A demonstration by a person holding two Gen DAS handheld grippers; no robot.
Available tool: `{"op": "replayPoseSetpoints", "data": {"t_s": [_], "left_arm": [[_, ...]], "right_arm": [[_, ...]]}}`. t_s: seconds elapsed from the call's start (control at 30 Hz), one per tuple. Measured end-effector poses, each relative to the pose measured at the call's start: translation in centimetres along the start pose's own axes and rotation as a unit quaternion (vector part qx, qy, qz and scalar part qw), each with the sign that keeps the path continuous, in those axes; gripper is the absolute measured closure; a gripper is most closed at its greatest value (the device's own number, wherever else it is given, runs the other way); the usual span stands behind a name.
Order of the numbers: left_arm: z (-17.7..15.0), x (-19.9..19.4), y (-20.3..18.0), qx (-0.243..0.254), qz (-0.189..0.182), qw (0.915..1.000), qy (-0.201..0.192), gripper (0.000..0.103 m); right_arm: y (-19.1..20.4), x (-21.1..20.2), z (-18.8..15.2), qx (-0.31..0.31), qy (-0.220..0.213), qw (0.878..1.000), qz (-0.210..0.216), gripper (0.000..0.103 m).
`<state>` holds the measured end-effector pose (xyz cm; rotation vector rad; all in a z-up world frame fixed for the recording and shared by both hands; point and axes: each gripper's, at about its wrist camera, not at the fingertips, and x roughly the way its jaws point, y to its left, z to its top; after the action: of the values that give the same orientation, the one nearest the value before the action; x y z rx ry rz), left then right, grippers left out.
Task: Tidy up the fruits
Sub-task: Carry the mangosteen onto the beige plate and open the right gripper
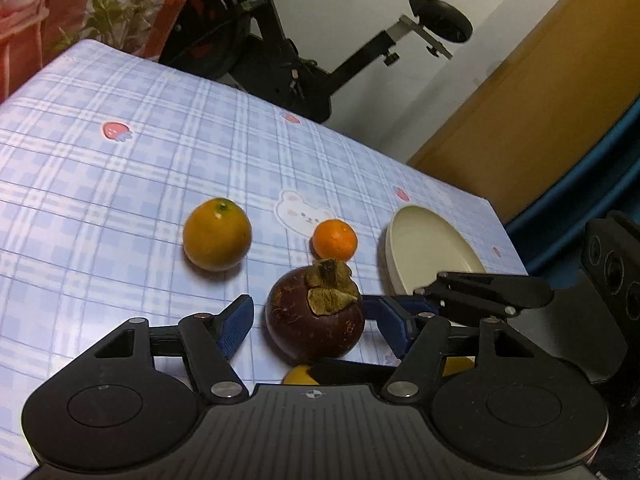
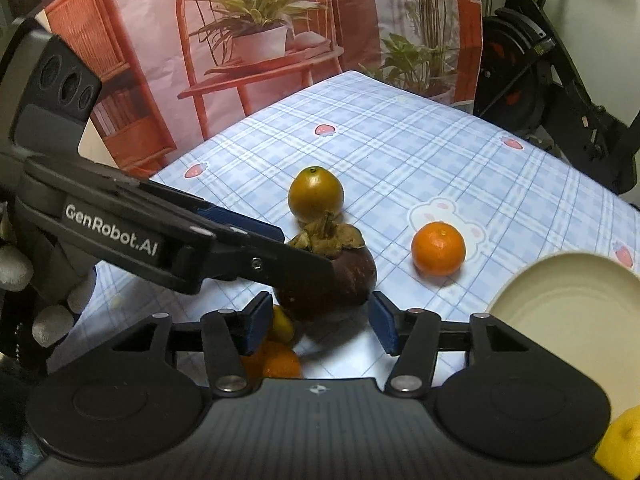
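On the checked cloth, far left: a green-tinged orange (image 1: 217, 240) stands apart from the other fruit, beyond the left gripper's reach line.
Left gripper (image 1: 310, 318): its blue-padded fingers (image 1: 236, 326) stand spread, one on each side of the mangosteen, with a gap showing on the left side; on the right the pad looks very near or touching, and I cannot tell which.
Mangosteen (image 1: 315, 316): dark purple-brown, roundish with no marked long axis, dried calyx uppermost; it rests on the tablecloth (image 1: 120, 184) directly between the left fingers and just ahead of the right ones.
Small orange (image 1: 334, 239): just behind the mangosteen, near but apart from it.
Plate (image 1: 430, 252): cream, empty, to the right of the fruit, near the table edge.
Right gripper (image 2: 318, 318): jaws likewise wide, holding nothing; the mangosteen (image 2: 340, 276) sits at the mouth of its fingers, slightly beyond the tips.
Governing relation: both grippers face the same fruit, but the left one already brackets it, so, as a judgement, closing the left is the shorter move; the plate lies to the right of that grasp.
Partly hidden fruit: orange and yellow pieces (image 2: 280, 360) lie under the right gripper's left finger; a yellow one (image 2: 620, 444) shows at the lower right corner.
Legible writing: "GenRobot.AI" (image 2: 112, 230) in white on the left gripper's body, seen from the right wrist.
Background: an exercise bike (image 1: 280, 40) and a printed backdrop of plants (image 2: 260, 36).
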<state>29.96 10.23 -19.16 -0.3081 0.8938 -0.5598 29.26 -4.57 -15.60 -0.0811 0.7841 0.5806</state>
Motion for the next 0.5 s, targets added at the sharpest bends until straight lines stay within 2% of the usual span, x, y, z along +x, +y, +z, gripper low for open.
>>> {"op": "replayPoseSetpoints", "data": {"t_s": [0.13, 0.27, 0.37, 0.5], "left_arm": [[-0.5, 0.9, -0.4, 0.016, 0.003, 0.9997, 0.017, 0.040], [-0.5, 1.7, -1.1, 0.017, 0.011, 0.9997, 0.014, 0.042], [-0.4, 1.7, -1.9, 0.023, 0.016, 0.9995, 0.010, 0.042], [0.2, 1.3, -3.4, 0.037, 0.014, 0.9992, -0.001, 0.042]], "right_arm": [[-0.2, 0.3, 0.1, 0.001, 0.000, 1.000, -0.004, 0.043], [-0.7, 0.5, 0.0, 0.012, -0.008, 1.000, 0.000, 0.040], [-0.9, 0.5, -0.2, 0.029, -0.016, 0.999, 0.003, 0.042], [-1.0, -0.9, -0.8, 0.040, -0.044, 0.998, 0.003, 0.042]]}}
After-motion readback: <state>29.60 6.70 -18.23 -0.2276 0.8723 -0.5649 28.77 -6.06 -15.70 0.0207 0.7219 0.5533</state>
